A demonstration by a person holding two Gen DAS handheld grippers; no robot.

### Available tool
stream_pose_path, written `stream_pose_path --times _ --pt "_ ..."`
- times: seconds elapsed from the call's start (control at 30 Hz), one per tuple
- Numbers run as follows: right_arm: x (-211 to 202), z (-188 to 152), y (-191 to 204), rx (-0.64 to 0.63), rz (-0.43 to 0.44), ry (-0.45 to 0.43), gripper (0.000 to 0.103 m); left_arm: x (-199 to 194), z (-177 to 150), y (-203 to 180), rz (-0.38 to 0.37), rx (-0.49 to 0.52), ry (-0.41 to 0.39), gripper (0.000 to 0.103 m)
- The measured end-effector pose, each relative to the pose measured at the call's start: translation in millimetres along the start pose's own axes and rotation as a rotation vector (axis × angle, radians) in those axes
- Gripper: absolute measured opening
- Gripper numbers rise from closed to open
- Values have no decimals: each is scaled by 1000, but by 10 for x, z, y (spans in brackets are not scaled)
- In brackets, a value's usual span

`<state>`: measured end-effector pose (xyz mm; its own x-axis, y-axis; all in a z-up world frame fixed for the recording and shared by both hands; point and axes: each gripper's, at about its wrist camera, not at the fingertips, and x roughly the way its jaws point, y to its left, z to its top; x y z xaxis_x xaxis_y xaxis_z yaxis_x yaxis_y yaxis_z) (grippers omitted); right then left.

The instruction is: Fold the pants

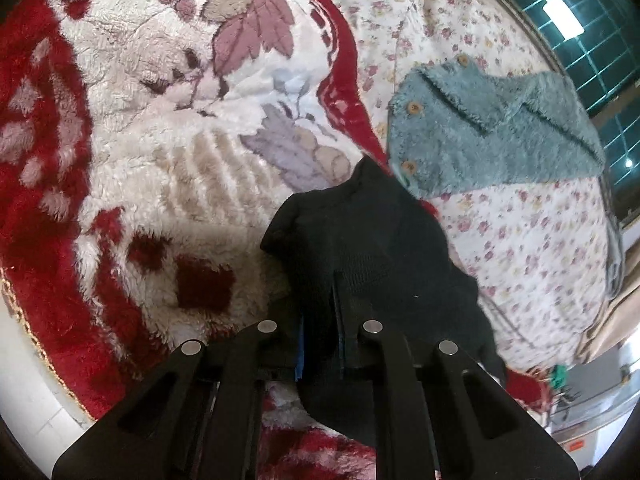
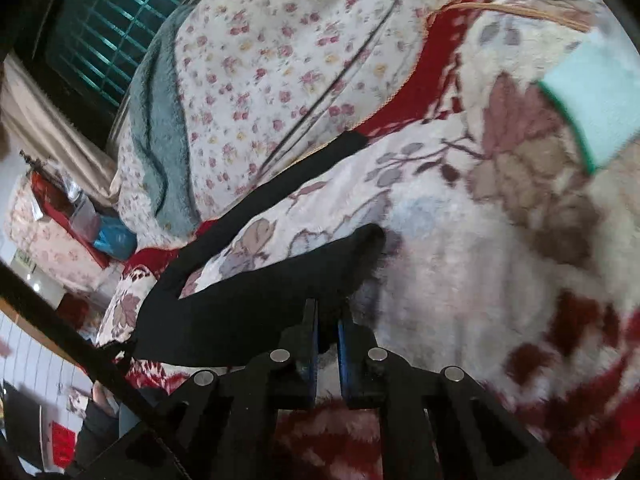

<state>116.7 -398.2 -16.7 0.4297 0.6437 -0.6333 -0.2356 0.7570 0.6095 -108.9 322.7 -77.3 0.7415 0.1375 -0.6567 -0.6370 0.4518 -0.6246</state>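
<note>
Surroundings: red-and-cream plush blanket [image 1: 132, 128] with leaf pattern covers most of the bed; a floral quilt [image 1: 532, 240] lies beside it. A fuzzy teal cardigan [image 1: 492, 132] with wooden buttons sits on the quilt, just beyond the raised black cloth in the left wrist view; nothing lies between cardigan and cloth. Right wrist view: a pale mint folded cloth [image 2: 592, 96] on the blanket at upper right, well apart from the work; teal window grille [image 2: 104, 48] at far left. Black pants [image 2: 248, 320]: both legs spread in a V across the blanket, one reaching toward the quilt edge, the other ending just ahead of the right gripper [image 2: 327, 320]. Right jaws are nearly closed and pinch the near edge of that leg. Left gripper [image 1: 334, 300]: jaws clamped on a bunched fold of the pants [image 1: 360, 240], fabric draped over and around both fingers, lifted off the blanket.
</note>
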Motion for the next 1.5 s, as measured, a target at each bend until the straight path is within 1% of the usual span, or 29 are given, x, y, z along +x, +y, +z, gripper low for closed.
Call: stream_pose_path --times 0.1,0.17,0.23,0.27,0.37,0.4,0.47,0.5,0.53,0.63,0.77,0.8,0.83,0.87,0.9,0.93,0.97,1.0,1.03,1.07,1.1,1.13,1.17,1.23,1.3,1.33,1.4,1.43,1.5 --pt "221 -94 -239 74 -29 90 7 50 -50 93 4 -32 4 10" --pt "241 -138 -298 98 -2 67 7 14 -56 69 14 -28 0 10" --pt "197 -132 -237 81 -21 47 7 -59 -48 15 22 -14 -7 10" --pt "174 -127 -197 55 -33 38 7 -136 -44 -41 27 8 -25 10" --pt "120 -131 -186 51 -40 19 7 -262 -65 -128 41 49 -64 10" --pt "115 -143 -202 57 -39 18 7 -223 -76 -128 57 63 -62 10" --pt "180 -174 -266 87 -36 39 7 -17 -84 -42 102 50 -11 11" --pt "191 -185 -299 104 -28 26 6 55 -87 15 91 29 4 13" --pt "188 -192 -314 115 -23 21 6 51 -82 44 73 14 -13 13" --pt "190 -198 -269 92 -43 21 7 15 -73 85 45 -17 -8 16" --pt "172 -211 -342 125 4 13 8 -25 15 257 -52 -114 47 19" --pt "160 -216 -346 128 8 12 9 -45 41 265 -56 -121 54 20" --pt "137 -218 -324 117 -4 12 10 -88 73 245 -40 -115 48 24" --pt "107 -214 -273 89 -33 10 11 -168 137 199 13 -98 19 32" --pt "77 -212 -212 56 -72 4 13 -238 195 170 48 -92 -12 37" --pt "22 -214 -138 11 -141 -17 14 -324 303 145 56 -101 -59 43" --pt "-24 -211 -81 -22 -203 -37 16 -361 402 131 41 -114 -84 47" --pt "-60 -195 -32 -45 -276 -57 22 -373 507 99 34 -122 -95 48" --pt "-94 -170 2 -65 -338 -79 26 -366 621 48 34 -127 -101 49" --pt "-147 -131 72 -92 -378 -122 26 -335 756 -44 27 -127 -102 49" --pt "-179 -90 127 -112 -381 -152 26 -263 898 -156 -2 -122 -94 50" --pt "-193 -45 198 -137 -389 -178 26 -177 993 -231 -31 -121 -73 57" --pt "-189 -4 278 -162 -398 -201 27 -28 1107 -318 -76 -128 -28 60" --pt "-125 85 404 -202 -377 -223 32 383 1263 -432 -164 -187 92 60" --pt "14 184 512 -238 -363 -217 32 707 1310 -474 -208 -223 190 60" --pt "95 234 573 -258 -364 -208 32 853 1324 -494 -200 -219 229 60" --pt "302 331 675 -296 -356 -191 32 1056 1347 -503 -135 -193 242 60" --pt "402 357 720 -307 -352 -184 32 1147 1356 -487 -124 -185 243 60" --pt "611 365 770 -348 -345 -168 32 1261 1352 -448 -135 -173 264 60"
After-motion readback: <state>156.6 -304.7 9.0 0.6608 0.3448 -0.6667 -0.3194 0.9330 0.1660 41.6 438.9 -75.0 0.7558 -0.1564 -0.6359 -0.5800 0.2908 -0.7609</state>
